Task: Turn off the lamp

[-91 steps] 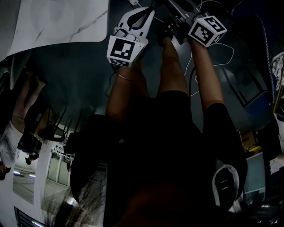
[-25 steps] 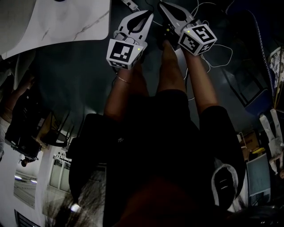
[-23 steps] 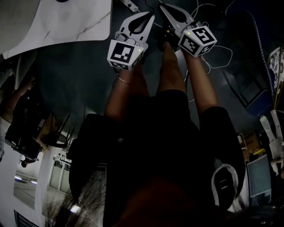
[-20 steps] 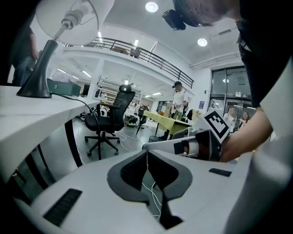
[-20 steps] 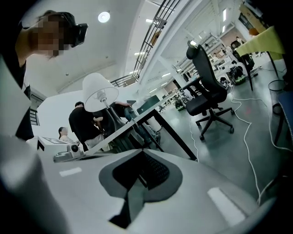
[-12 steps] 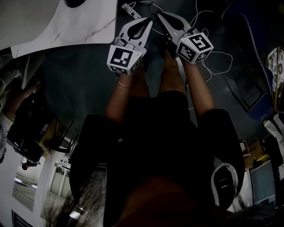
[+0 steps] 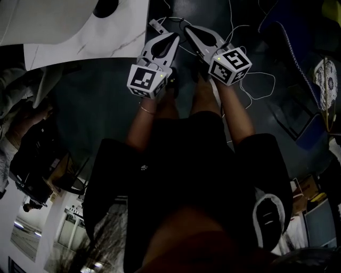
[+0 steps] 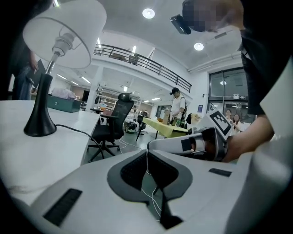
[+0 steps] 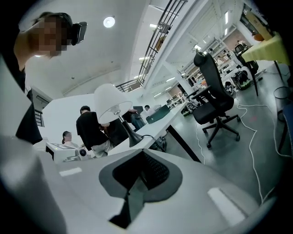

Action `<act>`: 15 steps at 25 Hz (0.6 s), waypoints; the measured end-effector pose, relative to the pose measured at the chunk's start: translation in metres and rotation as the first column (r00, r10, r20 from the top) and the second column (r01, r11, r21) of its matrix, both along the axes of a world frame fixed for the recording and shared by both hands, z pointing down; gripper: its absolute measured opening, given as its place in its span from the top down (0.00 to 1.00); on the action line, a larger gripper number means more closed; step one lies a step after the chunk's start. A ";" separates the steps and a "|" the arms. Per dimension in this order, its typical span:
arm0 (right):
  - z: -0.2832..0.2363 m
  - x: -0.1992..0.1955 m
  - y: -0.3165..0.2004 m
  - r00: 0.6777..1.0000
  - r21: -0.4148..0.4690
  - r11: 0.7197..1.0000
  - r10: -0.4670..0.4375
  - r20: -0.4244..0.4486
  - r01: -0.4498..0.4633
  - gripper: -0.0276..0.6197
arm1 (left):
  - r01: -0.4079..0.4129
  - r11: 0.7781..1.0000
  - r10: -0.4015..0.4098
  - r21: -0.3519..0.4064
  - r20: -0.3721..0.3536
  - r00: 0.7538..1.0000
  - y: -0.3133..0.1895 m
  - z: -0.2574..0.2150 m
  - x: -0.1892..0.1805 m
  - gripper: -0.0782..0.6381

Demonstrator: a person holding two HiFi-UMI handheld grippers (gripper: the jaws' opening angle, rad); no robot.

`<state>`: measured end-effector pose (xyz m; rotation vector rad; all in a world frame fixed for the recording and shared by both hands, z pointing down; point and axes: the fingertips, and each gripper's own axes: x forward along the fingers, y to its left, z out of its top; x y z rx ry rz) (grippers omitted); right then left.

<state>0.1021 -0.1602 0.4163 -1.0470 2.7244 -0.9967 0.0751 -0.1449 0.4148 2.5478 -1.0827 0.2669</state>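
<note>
Two hand-held grippers are counted, the left hand-held gripper [image 7: 171, 36] and the right hand-held gripper [image 7: 189, 29], and one marker cube [image 7: 145, 81] is borne by each, so two cubes are seen. One lamp [image 8: 43, 105] is counted on one white tabletop [image 8: 41, 160], and one black office chair [image 8: 114, 121] is counted as well. Two round ceiling lights [image 8: 148, 13] are counted in the left gripper view.

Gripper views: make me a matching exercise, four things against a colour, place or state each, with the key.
1 shade
2 lamp base
3 chair
4 right claw

A shut, empty
B black, on wheels
C white
D black, on the table

Pairs: 1-C, 2-D, 3-B, 4-A
</note>
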 end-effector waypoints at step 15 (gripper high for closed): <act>-0.065 -0.004 0.008 0.999 0.064 0.997 0.038 -0.019 -0.037 0.96 | -0.017 0.997 0.019 0.078 -0.032 0.999 0.004 -0.062 -0.018 0.87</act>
